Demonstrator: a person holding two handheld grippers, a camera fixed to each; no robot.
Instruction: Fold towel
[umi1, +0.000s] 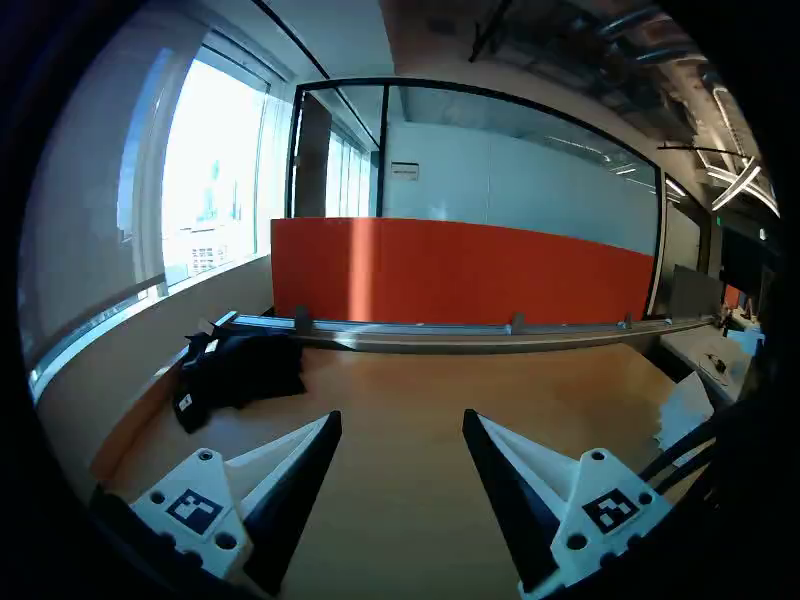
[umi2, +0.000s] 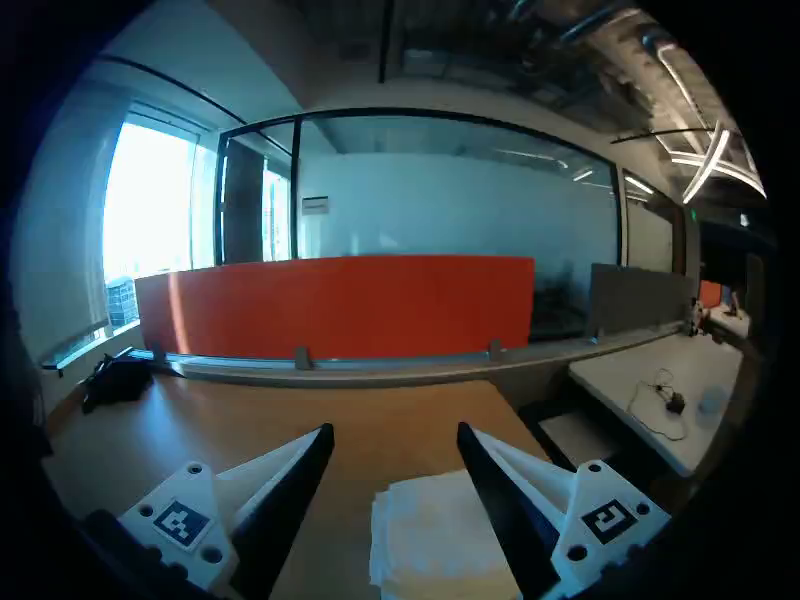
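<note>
Left gripper (umi1: 401, 415): nearest the lens in the left gripper view, white fingers with black inner faces standing apart, nothing between them, over bare desk.
Right gripper (umi2: 395, 428): fingers likewise spread wide and holding nothing.
White folded towel (umi2: 430, 530): at 6 o'clock in the right gripper view, on the desk below the gap between the fingers, touched by neither finger as far as can be seen.
Towel shape: thick, layered, roughly square stack with fairly even edges.
Light wooden desk (umi2: 250, 420): runs toward 12 o'clock, ending at an orange partition panel (umi1: 450, 270).
Black soft bag (umi1: 240, 370): at 9 o'clock in the left gripper view, well apart from the towel.
Progress: folding looks finished or nearly so; at most a last squaring-up seems left.
</note>
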